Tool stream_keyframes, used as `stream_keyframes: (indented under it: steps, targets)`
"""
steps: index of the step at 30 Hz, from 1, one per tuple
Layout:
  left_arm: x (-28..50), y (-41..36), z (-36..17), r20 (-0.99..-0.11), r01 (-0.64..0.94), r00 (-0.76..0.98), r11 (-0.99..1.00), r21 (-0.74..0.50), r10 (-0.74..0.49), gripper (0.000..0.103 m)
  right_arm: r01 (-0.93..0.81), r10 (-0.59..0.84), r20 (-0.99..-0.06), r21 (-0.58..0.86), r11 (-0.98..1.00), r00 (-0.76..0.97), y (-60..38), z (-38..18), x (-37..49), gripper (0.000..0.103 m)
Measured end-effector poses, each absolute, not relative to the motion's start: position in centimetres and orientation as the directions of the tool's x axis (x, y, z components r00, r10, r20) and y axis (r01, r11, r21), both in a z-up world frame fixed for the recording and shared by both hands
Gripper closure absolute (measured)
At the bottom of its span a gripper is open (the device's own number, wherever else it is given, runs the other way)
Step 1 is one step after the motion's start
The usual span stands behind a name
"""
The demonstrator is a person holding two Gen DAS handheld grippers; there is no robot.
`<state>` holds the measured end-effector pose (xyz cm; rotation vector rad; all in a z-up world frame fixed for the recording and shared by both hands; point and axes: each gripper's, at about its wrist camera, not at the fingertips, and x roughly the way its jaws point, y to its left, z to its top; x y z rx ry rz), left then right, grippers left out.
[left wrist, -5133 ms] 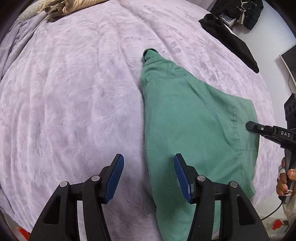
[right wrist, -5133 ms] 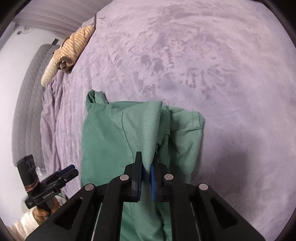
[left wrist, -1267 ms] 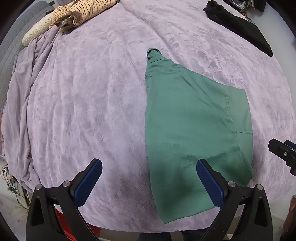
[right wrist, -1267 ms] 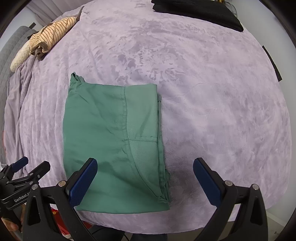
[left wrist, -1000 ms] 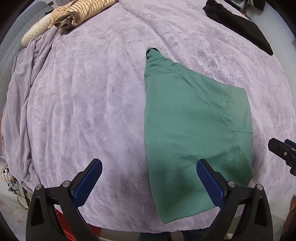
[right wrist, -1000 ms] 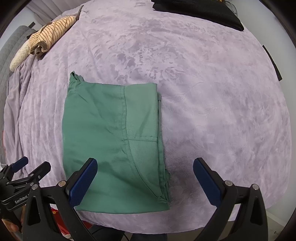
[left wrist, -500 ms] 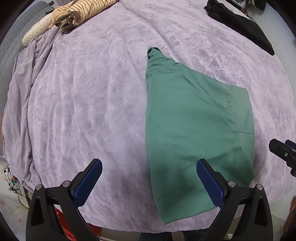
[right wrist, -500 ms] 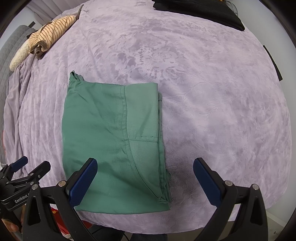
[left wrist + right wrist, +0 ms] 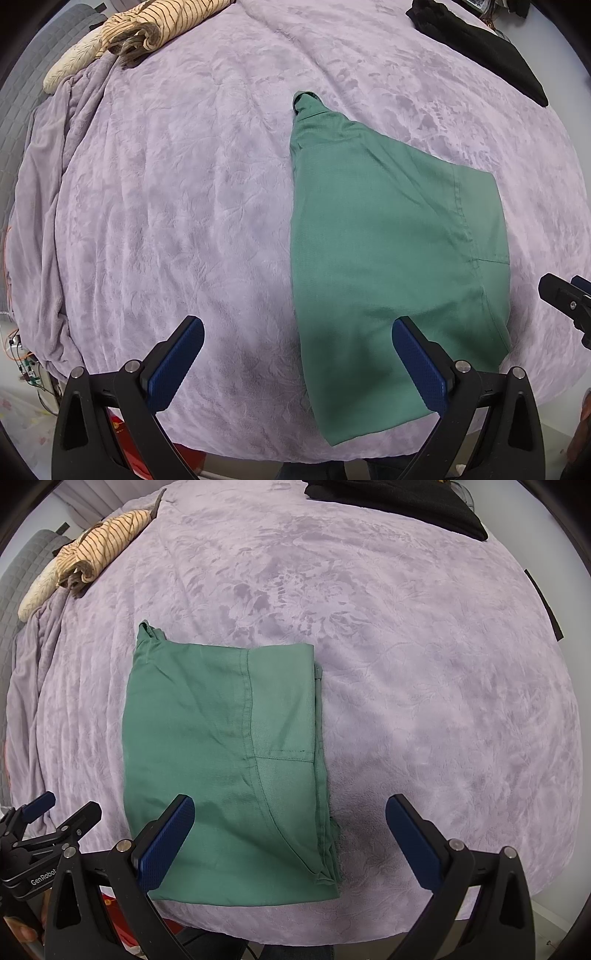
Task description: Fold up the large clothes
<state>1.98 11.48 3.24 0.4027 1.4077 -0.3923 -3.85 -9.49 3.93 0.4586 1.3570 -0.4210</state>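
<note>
A green garment [image 9: 388, 236] lies folded flat on the lilac bedspread [image 9: 177, 192], near the front edge. In the right wrist view it [image 9: 221, 760] is a neat rectangle with a seam down its middle. My left gripper [image 9: 295, 365] is open and empty, held above the bed's front edge, its right pad over the garment's near corner. My right gripper [image 9: 288, 842] is open and empty, raised over the garment's near right part. The right gripper's tip [image 9: 565, 299] shows at the right edge of the left wrist view; the left gripper [image 9: 48, 827] shows at lower left of the right wrist view.
A striped tan garment [image 9: 162, 22] lies bunched at the bed's far left, also in the right wrist view [image 9: 96, 550]. A black garment [image 9: 480, 48] lies at the far right, also in the right wrist view [image 9: 399, 498]. The bedspread [image 9: 424, 683] spreads wide around the green garment.
Five seconds ago my right gripper was shut on a fold of the green garment; it has let go and both grippers have pulled back and opened wide. Over the last second nothing has moved.
</note>
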Motion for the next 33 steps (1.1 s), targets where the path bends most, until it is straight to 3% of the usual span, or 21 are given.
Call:
stream_keyframes:
  steps: [33]
  targets:
    - [2.26,11.48,3.54,-0.986,0.504,0.164,0.861,0.071,-0.014,0.001,0.534,-0.021,-0.988,0.064,0.843,0.151,-9.58,3.28,-4.19,0.0]
